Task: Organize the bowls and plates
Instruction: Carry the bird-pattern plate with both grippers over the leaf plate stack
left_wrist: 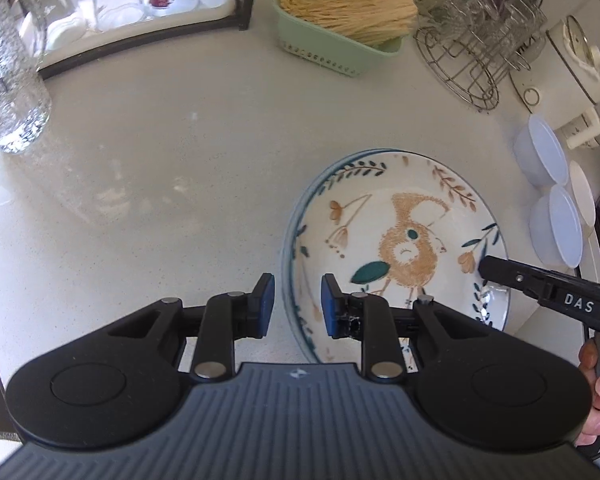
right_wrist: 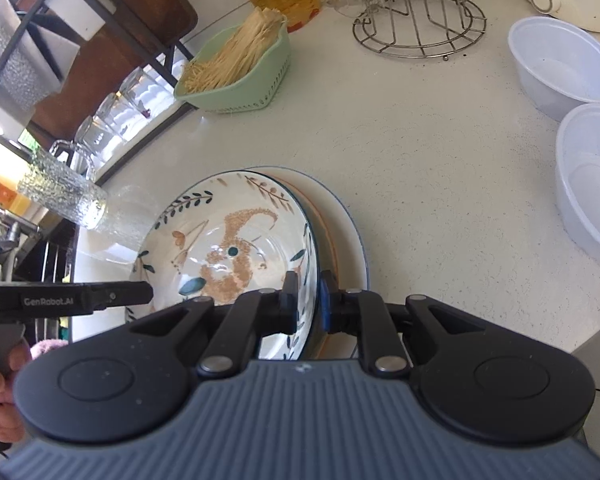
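A deep painted plate with a bird and leaf pattern (left_wrist: 400, 240) lies on the counter, stacked on other plates; in the right wrist view (right_wrist: 228, 248) it sits atop a plate with an orange band (right_wrist: 324, 232) and a wider white plate (right_wrist: 350, 232). My left gripper (left_wrist: 296, 304) straddles the painted plate's left rim, jaws a little apart, not gripping. My right gripper (right_wrist: 308, 300) is shut on the painted plate's right rim; it also shows in the left wrist view (left_wrist: 500, 270). Two translucent plastic bowls (right_wrist: 560, 64) (right_wrist: 592, 176) stand at the right.
A green basket of dry noodles (left_wrist: 340, 20), a wire glass rack (left_wrist: 472, 48), a textured glass (left_wrist: 4, 80), a tray of upturned glasses (left_wrist: 100, 4) and a white appliance (left_wrist: 576, 64) ring the pale counter (left_wrist: 160, 180).
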The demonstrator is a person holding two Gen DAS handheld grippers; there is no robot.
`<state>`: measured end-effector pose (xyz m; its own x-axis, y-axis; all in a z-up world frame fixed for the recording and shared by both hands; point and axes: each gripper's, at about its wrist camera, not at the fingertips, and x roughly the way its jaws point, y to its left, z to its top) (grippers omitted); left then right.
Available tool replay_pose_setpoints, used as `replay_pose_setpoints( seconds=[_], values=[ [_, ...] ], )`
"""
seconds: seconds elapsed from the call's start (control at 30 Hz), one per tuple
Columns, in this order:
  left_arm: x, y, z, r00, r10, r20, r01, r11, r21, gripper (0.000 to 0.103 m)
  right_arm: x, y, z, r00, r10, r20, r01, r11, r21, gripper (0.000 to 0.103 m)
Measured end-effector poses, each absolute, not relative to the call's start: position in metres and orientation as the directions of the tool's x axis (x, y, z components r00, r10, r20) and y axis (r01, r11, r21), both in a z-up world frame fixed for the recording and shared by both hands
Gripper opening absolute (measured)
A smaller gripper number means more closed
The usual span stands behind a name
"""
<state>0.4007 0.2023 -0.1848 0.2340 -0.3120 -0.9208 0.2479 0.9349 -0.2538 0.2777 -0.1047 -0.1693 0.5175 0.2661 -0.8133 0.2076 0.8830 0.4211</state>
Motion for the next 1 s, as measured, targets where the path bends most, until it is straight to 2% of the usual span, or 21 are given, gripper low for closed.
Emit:
replay_pose_setpoints(
  seconds=[0.33, 0.63, 0.73, 0.8, 0.87, 0.9, 0.93, 1.0],
  values=[
    [0.393, 0.215, -0.189, 0.22, -0.344, -0.913, 0.209, 0.931, -0.301, 0.028, 0.276, -0.098, -0.161, 0.526, 0.203, -0.826, 0.161, 0.93, 0.331, 0.015],
    [0.392, 0.215, -0.191, 0.23, -0.352, -0.908, 0.176, 0.932, -0.316, 0.029, 0.273, -0.099, -0.153, 0.539, 0.197, -0.819, 0.137, 0.939, 0.316, 0.015],
    [0.394, 0.218, -0.192, 0.227, -0.355, -0.907, 0.154, 0.933, -0.326, 0.037, 0.275, -0.101, -0.149, 0.546, 0.186, -0.817, 0.135, 0.943, 0.305, 0.015],
    [0.395, 0.221, -0.195, 0.224, -0.37, -0.902, 0.146, 0.928, -0.344, 0.049, 0.277, -0.102, -0.147, 0.548, 0.168, -0.82, 0.129, 0.951, 0.281, 0.016],
    [0.396, 0.22, -0.199, 0.223, -0.367, -0.903, 0.149, 0.928, -0.34, 0.051, 0.279, -0.102, -0.148, 0.547, 0.155, -0.823, 0.112, 0.96, 0.256, 0.031],
    [0.397, 0.219, -0.201, 0.219, -0.366, -0.904, 0.15, 0.929, -0.34, 0.051, 0.28, -0.102, -0.149, 0.548, 0.153, -0.823, 0.106, 0.962, 0.25, 0.049],
    [0.398, 0.219, -0.203, 0.216, -0.373, -0.903, 0.149, 0.926, -0.347, 0.051, 0.28, -0.103, -0.15, 0.552, 0.154, -0.819, 0.103, 0.963, 0.251, 0.054],
    [0.399, 0.219, -0.207, 0.21, -0.389, -0.897, 0.147, 0.92, -0.364, 0.051, 0.282, -0.104, -0.155, 0.549, 0.174, -0.818, 0.095, 0.959, 0.267, 0.052]
  ],
)
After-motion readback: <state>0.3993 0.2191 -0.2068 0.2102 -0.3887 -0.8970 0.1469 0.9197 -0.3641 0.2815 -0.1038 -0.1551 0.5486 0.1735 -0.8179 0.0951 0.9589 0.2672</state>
